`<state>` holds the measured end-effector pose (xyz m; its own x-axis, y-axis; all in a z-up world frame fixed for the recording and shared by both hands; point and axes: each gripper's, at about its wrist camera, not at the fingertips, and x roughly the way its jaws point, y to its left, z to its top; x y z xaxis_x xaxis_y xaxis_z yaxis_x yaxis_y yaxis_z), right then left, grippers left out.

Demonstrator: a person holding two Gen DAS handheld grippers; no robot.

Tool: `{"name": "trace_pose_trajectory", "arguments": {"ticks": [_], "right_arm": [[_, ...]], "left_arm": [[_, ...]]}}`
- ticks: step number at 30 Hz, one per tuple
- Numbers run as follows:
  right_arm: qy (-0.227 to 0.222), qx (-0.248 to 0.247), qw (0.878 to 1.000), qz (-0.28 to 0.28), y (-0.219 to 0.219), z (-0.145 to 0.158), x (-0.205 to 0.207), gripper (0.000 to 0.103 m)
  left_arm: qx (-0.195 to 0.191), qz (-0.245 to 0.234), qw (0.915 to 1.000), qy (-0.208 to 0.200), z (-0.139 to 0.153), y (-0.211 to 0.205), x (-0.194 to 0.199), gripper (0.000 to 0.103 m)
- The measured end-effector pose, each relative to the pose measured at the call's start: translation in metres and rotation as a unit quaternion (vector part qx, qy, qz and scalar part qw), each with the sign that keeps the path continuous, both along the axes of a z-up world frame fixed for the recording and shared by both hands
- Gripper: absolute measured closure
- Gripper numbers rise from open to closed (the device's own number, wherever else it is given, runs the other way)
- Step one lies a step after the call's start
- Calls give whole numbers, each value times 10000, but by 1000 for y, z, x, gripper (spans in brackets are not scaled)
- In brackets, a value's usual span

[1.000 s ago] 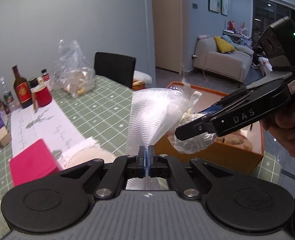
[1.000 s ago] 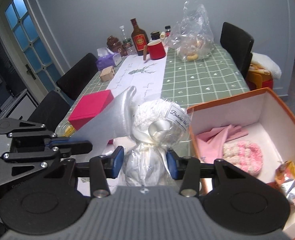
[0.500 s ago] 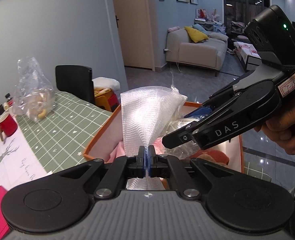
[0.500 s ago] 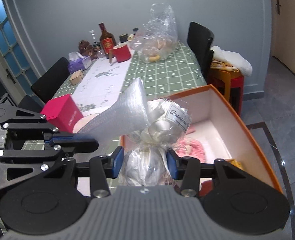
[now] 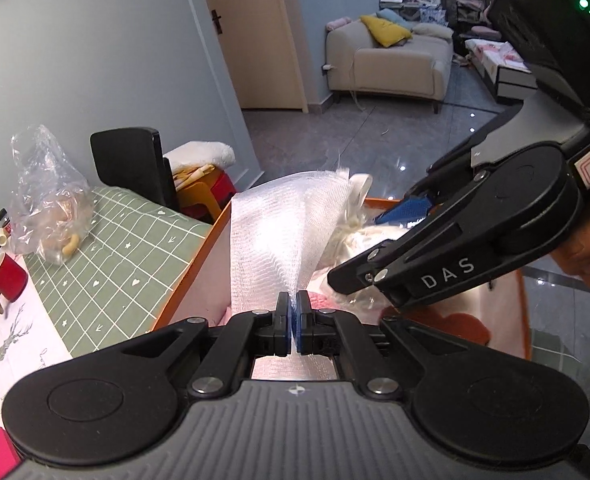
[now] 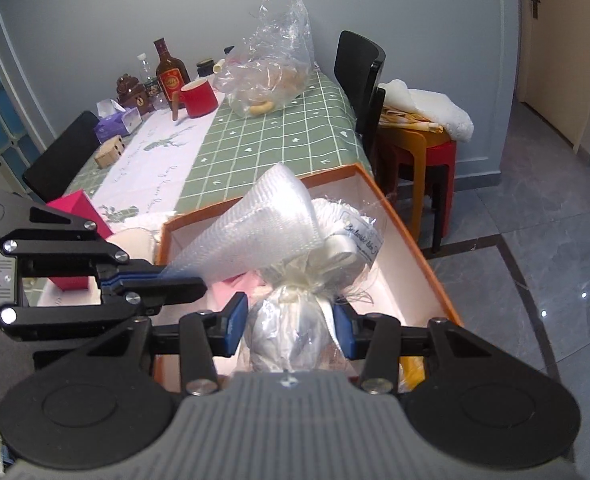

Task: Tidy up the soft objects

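Note:
My right gripper [image 6: 289, 330] is shut on a clear-wrapped white bundle [image 6: 291, 320] tied with a cream ribbon [image 6: 335, 248]. A fan of white mesh fabric [image 5: 283, 232] rises from that bundle, and my left gripper [image 5: 294, 300] is shut on its edge. Both hang over the orange box [image 6: 415, 256] with the white inside; a pink cloth [image 6: 235, 284] lies in it. In the right wrist view the left gripper [image 6: 183, 280] comes in from the left, pinching the mesh [image 6: 263, 228]. A hand holds the right gripper's handle at the left wrist view's right edge.
On the green checked table [image 6: 279, 140] stand a red mug [image 6: 199, 98], a brown bottle [image 6: 170, 70], a crumpled clear bag [image 6: 271, 76] and a pink box [image 6: 79, 208]. A black chair [image 6: 359, 76] and stacked stools [image 6: 423, 152] stand beside the orange box.
Both grippers have carried the bundle and its mesh sideways from above the tabletop to above the orange box, sinking slightly. Neither grip has changed.

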<state>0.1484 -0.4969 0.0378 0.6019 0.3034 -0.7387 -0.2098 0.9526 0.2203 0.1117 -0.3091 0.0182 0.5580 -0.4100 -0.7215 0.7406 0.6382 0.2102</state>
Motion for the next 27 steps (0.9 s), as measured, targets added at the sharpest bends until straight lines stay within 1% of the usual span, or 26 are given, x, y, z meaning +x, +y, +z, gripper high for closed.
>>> {"name": "trace_pose_trajectory", "arguments": {"ticks": [2, 4, 6, 9, 13, 15, 21, 24, 27], "right_arm": [[-27, -175, 9997, 179, 1, -4, 9, 58], [-26, -486, 9978, 452, 4, -12, 18, 58], [-56, -924, 9927, 768, 10, -21, 25, 58], [-99, -1404, 9834, 1142, 16, -32, 35, 58], [-54, -1588, 9785, 1319, 15, -42, 50, 58], [-52, -1674, 9763, 1370, 15, -47, 56, 58], [35, -1789, 9713, 1566, 20, -59, 69, 58], [-1, -1990, 9651, 1704, 27, -66, 72, 58], [4, -2227, 9585, 1779, 33, -74, 76, 57]], "left_arm": [[37, 71, 10000, 51, -4, -2, 6, 101], [145, 101, 9998, 77, -9, -5, 11, 101], [228, 124, 9996, 101, -15, -9, 15, 101], [145, 201, 9994, 253, -23, -12, 23, 101], [-98, 438, 9980, 442, -31, -14, 38, 101], [-158, 601, 9966, 544, -36, -14, 46, 101], [94, 803, 9946, 647, -52, -14, 58, 101], [201, 888, 9932, 730, -59, -13, 61, 101], [404, 934, 9916, 797, -69, -15, 63, 101]]}}
